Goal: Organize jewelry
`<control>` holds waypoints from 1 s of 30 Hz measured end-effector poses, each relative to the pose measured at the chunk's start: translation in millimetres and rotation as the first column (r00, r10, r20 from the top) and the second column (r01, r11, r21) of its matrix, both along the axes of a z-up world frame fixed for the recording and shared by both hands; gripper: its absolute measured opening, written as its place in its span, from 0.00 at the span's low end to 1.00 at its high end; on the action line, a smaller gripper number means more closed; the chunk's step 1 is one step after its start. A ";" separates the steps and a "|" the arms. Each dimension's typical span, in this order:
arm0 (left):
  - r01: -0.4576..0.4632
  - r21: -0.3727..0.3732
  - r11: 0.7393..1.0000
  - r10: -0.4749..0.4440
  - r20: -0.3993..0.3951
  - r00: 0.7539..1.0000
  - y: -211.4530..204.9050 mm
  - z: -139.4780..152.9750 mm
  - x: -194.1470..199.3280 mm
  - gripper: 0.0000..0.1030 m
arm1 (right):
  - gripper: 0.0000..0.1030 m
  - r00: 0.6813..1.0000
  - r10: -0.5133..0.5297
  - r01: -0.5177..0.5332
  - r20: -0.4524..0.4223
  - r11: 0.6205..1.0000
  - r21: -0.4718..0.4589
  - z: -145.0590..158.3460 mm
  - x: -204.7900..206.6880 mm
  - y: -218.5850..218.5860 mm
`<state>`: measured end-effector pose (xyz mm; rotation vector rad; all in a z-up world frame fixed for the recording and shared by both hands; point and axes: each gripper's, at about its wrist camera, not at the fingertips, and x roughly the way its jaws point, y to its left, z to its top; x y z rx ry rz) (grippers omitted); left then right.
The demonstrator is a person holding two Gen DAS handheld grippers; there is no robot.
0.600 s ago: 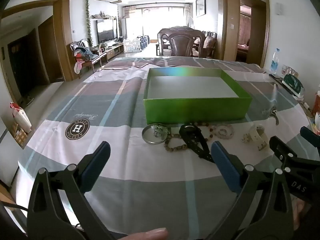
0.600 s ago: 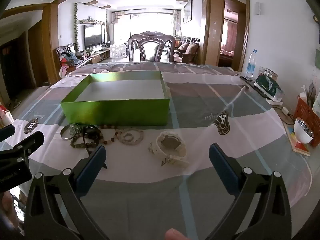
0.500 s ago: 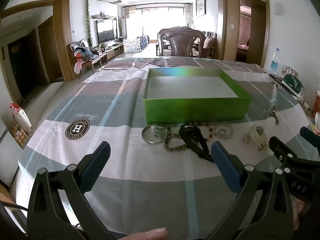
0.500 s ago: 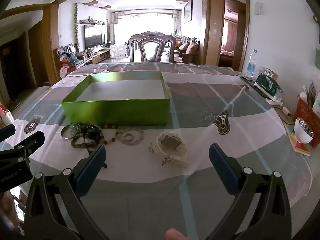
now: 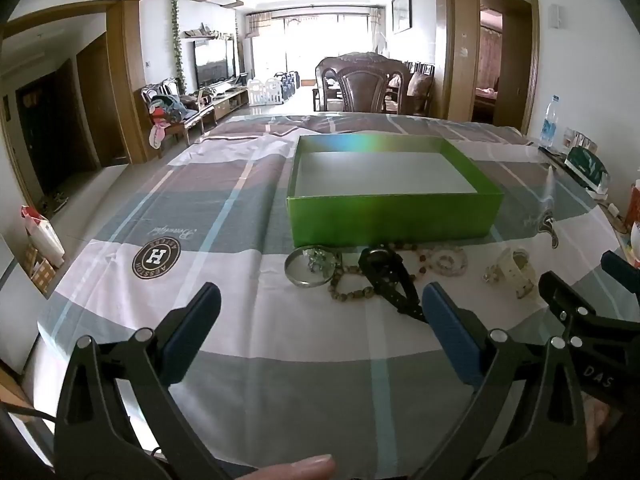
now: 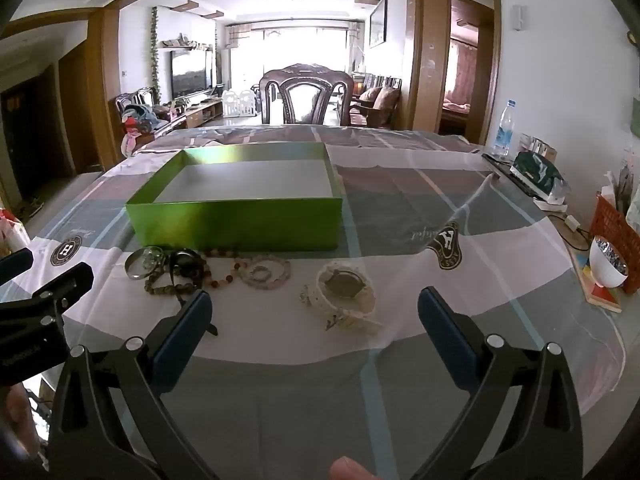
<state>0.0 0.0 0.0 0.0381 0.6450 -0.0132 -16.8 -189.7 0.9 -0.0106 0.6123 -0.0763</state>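
The left hand-held gripper (image 5: 316, 312) hangs over the near part of the surface (image 5: 248, 344) with its blue pads spread wide, holding nothing and touching nothing; the right hand-held gripper (image 6: 314, 316) is spread just as wide and equally empty. The jewelry lies in a row just in front of the open green box (image 5: 394, 222) — a silver bangle (image 5: 308, 267), a bead bracelet (image 5: 352, 290), a black watch (image 5: 390, 276), a pale bracelet (image 5: 450, 261) and a white watch (image 6: 346, 294); the box holds nothing visible. The cloth bears a round "H" emblem (image 5: 156, 256) with upside-down lettering too small to read; "DAS" shows on the right tool's body, cut off at the frame edge; a fingertip (image 5: 296, 470) pokes in at the bottom.
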 end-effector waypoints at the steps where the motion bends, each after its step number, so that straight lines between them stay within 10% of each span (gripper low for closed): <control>1: 0.000 0.001 1.000 0.000 0.000 1.000 -0.1 0.0 0.0 0.97 | 0.97 1.000 0.001 -0.001 0.000 1.000 0.000 0.0 -0.1 0.1; 30: 0.000 0.002 1.000 0.000 -0.004 1.000 -0.1 -0.2 0.2 0.97 | 0.97 1.000 0.002 -0.002 -0.001 1.000 -0.002 -1.6 -1.2 3.7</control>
